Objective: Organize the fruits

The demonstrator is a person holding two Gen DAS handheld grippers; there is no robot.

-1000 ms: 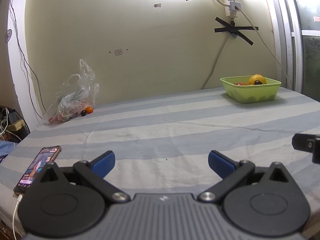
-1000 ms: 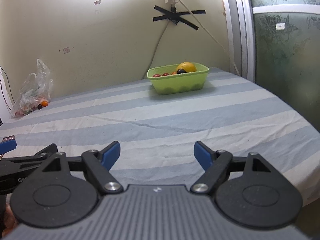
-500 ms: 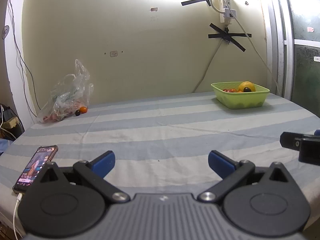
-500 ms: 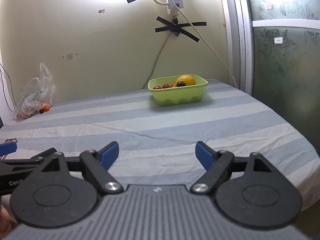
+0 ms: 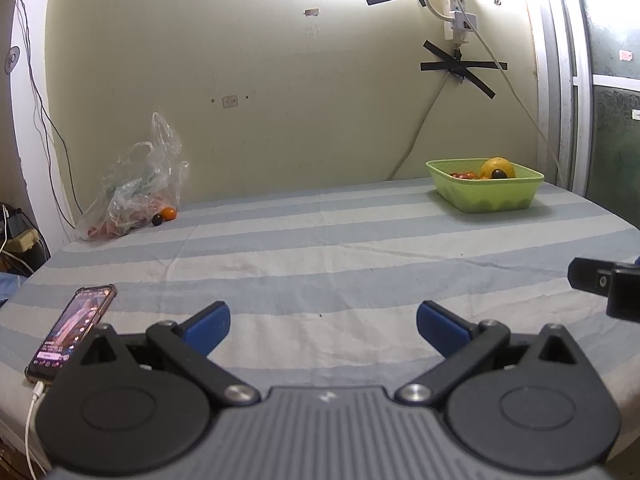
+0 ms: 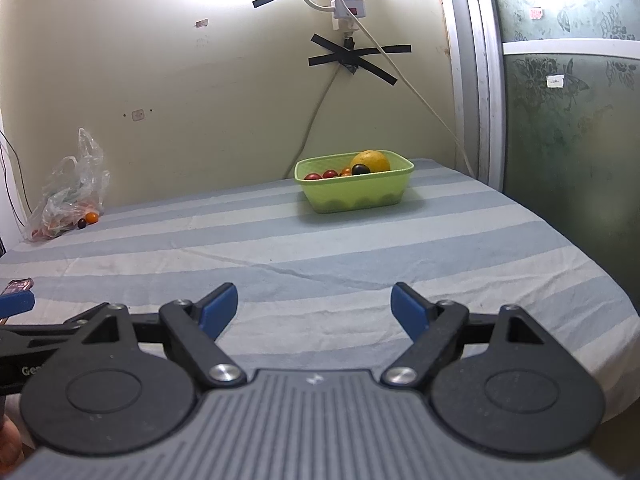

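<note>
A green basket (image 5: 496,196) (image 6: 360,196) stands at the far right of the striped bed, holding a yellow-orange fruit (image 6: 370,161), a dark fruit (image 6: 359,169) and small red fruits (image 6: 321,175). A clear plastic bag (image 5: 132,196) (image 6: 64,204) lies at the far left against the wall, with a small orange fruit (image 5: 169,213) and a dark fruit (image 5: 157,220) beside it. My left gripper (image 5: 322,322) and right gripper (image 6: 315,307) are both open and empty, low over the near part of the bed, far from the fruit.
A phone (image 5: 72,332) with a lit screen and a white cable lies at the near left edge of the bed. The right gripper's tip (image 5: 600,282) shows at the right of the left wrist view. Cables hang on the back wall.
Both grippers have tilted up and drawn back slightly, so the basket and bag sit lower and further in view. Both stay open and empty.
</note>
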